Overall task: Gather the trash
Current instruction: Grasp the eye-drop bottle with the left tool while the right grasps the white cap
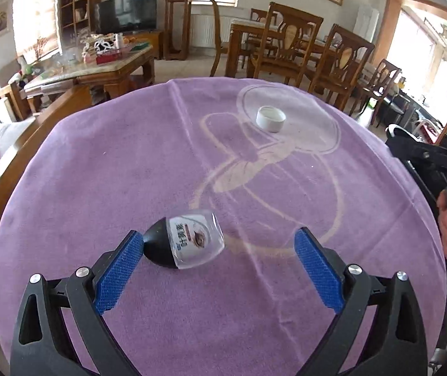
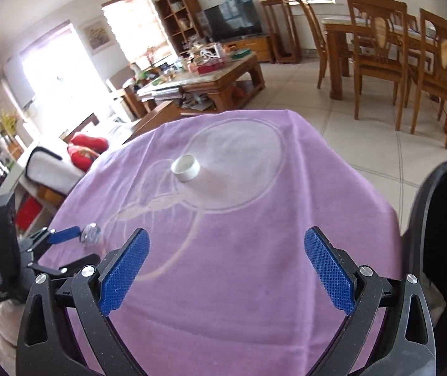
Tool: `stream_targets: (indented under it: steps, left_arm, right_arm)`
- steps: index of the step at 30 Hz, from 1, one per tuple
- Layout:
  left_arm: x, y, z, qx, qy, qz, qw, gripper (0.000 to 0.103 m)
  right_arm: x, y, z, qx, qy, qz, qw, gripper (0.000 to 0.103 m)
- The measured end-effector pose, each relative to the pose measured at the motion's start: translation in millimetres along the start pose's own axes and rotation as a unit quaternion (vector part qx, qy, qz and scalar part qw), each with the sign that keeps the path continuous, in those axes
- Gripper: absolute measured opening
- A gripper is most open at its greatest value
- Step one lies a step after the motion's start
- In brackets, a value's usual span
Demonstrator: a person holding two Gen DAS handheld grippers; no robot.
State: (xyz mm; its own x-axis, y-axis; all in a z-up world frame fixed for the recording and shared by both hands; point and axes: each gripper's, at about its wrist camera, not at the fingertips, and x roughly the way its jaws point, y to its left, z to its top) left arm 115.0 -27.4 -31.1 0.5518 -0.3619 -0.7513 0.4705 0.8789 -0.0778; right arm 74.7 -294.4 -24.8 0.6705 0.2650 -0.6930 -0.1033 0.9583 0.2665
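We bring our left tongs (image 1: 220,244), spread wide, around a small toppled bottle (image 1: 189,241) on the purple-draped worktop (image 1: 98,172); right tongs (image 2: 226,250) gape empty short of a white cap (image 2: 185,167).

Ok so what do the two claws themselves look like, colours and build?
Both match. The left claw has black plastic arms with triangular cut-outs, silver round bolts at the joints, and two long blue pads with a fine mesh texture. The right claw is built the same: black frame, silver bolts, blue textured pads. No cables or printed markings are visible on either.
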Motion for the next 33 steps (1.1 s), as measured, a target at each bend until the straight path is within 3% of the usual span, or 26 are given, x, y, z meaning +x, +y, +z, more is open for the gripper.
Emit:
stream_targets:
  steps: [3, 5, 7, 9, 11, 16, 22, 26, 27, 28, 30, 33]
  left_arm:
    - [13, 5, 2, 0.003, 0.022, 0.014, 0.9997, 0.081]
    - [12, 6, 3, 0.007, 0.017, 0.025, 0.9995, 0.064]
    - [9, 12, 0, 0.002, 0.012, 0.039, 0.9992, 0.037]
    - [8, 23, 1, -0.022, 0.006, 0.012, 0.9997, 0.02]
    - [6, 34, 2, -0.048, 0.0, -0.008, 0.9988, 0.016]
    - [-11, 49, -1, -0.097, -0.044, -0.034, 0.9937, 0.016]
    - [-8, 59, 0, -0.127, -0.044, -0.068, 0.9886, 0.016]
    - [-13, 53, -2, -0.113, -0.035, -0.065, 0.9908, 0.02]
    - [-14, 47, -4, -0.106, -0.019, -0.055, 0.9927, 0.031]
    - [-16, 43, -8, -0.1, -0.011, -0.044, 0.994, 0.055]
    - [-21, 31, -16, -0.077, 0.004, -0.012, 0.9969, 0.076]
    - [-19, 23, -24, -0.061, 0.027, 0.002, 0.9978, 0.076]
  right_arm:
    - [27, 25, 13, -0.033, 0.015, -0.012, 0.999, 0.089]
    - [45, 35, 21, -0.048, 0.021, -0.018, 0.998, 0.084]
    - [60, 43, 31, -0.055, 0.031, -0.029, 0.998, 0.074]
    - [75, 48, 40, -0.056, 0.035, -0.033, 0.997, 0.07]
    - [88, 50, 47, -0.059, 0.038, -0.04, 0.997, 0.069]
    - [129, 59, 61, -0.062, 0.043, -0.06, 0.995, 0.069]
    - [161, 73, 67, -0.082, 0.045, -0.095, 0.991, 0.064]
    - [162, 81, 63, -0.097, 0.045, -0.093, 0.99, 0.037]
    - [161, 81, 62, -0.097, 0.047, -0.092, 0.99, 0.036]
    - [161, 80, 62, -0.097, 0.048, -0.09, 0.99, 0.036]
    - [159, 79, 60, -0.095, 0.045, -0.085, 0.991, 0.036]
    - [155, 79, 57, -0.083, 0.043, -0.08, 0.992, 0.036]
